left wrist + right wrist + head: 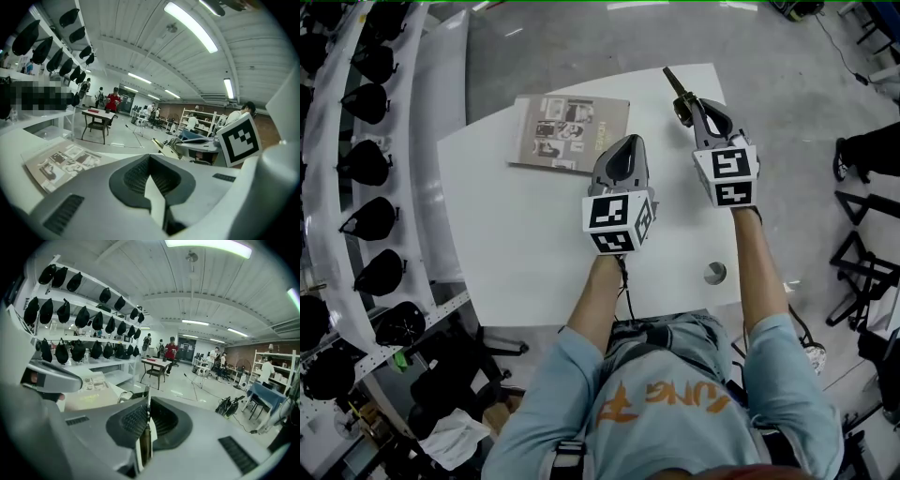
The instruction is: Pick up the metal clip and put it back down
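My right gripper (689,108) is held above the far right part of the white table (525,244) and is shut on the metal clip (672,82), whose dark strip sticks out past the fingertips. In the right gripper view the clip (145,446) is a thin blade pinched edge-on between the pads of the gripper (147,408), with a wire loop showing to the left of them. My left gripper (619,155) hovers over the table's middle, shut with nothing in it. Its own view shows the jaws (149,176) pressed together, with the right gripper's marker cube (239,138) beyond.
A grey booklet (570,134) lies flat at the table's far left, close to the left gripper. A small round grey disc (714,273) sits near the front right edge. Shelves of black caps (366,169) run along the left. Black stands (862,262) are on the floor to the right.
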A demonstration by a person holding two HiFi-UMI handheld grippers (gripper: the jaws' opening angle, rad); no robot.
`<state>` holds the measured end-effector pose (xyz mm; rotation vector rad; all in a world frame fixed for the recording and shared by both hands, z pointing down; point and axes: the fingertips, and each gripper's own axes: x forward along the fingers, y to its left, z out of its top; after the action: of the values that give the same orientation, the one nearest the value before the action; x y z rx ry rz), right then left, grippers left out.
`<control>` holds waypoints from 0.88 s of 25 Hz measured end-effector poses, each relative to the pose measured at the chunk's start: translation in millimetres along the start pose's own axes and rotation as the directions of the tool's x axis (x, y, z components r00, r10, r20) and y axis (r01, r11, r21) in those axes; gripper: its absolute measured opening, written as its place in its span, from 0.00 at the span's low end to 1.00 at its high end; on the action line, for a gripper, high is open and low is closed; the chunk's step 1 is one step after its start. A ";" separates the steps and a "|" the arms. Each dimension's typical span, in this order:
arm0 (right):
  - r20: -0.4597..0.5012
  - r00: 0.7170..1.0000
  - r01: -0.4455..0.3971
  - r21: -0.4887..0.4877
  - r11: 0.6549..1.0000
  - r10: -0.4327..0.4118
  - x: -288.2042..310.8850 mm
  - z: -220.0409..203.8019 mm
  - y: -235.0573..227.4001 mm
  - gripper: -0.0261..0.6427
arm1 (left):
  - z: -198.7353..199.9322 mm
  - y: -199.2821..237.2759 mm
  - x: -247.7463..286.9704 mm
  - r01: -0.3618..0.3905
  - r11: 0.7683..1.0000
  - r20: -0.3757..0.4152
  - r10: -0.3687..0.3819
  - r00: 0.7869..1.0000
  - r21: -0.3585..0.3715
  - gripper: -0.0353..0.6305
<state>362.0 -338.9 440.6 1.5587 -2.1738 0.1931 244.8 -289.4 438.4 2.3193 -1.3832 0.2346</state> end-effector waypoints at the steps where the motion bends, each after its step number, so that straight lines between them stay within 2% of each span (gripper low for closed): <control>1: -0.009 1.000 0.003 -0.007 1.000 -0.003 5.5 -3.3 -6.0 0.08 | -0.9 -1.3 7.0 -0.001 1.000 -0.006 0.001 1.000 -0.001 0.07; 7: -0.072 0.997 0.019 -0.056 0.998 -0.023 39.8 -22.9 -35.8 0.08 | -7.4 -7.4 41.9 -0.005 1.000 -0.029 0.005 1.000 0.011 0.07; 12: -0.122 0.991 0.035 -0.158 0.987 -0.054 63.1 -42.9 -52.5 0.08 | -27.3 -8.1 60.2 -0.005 1.000 -0.078 0.007 0.997 0.018 0.07; 18: -0.149 0.983 0.050 -0.337 0.940 -0.106 75.5 -54.4 -55.9 0.08 | -37.5 -0.7 65.2 -0.019 1.000 -0.103 0.020 0.995 0.014 0.07; 22: -0.150 0.982 0.044 -0.393 0.918 -0.111 76.5 -58.1 -49.2 0.08 | -36.2 1.5 64.0 -0.030 0.999 -0.107 0.031 0.994 0.016 0.07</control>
<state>404.3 -400.6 518.5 1.3444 -1.8736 -0.1233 277.4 -325.0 493.9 2.2634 -1.3691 0.3742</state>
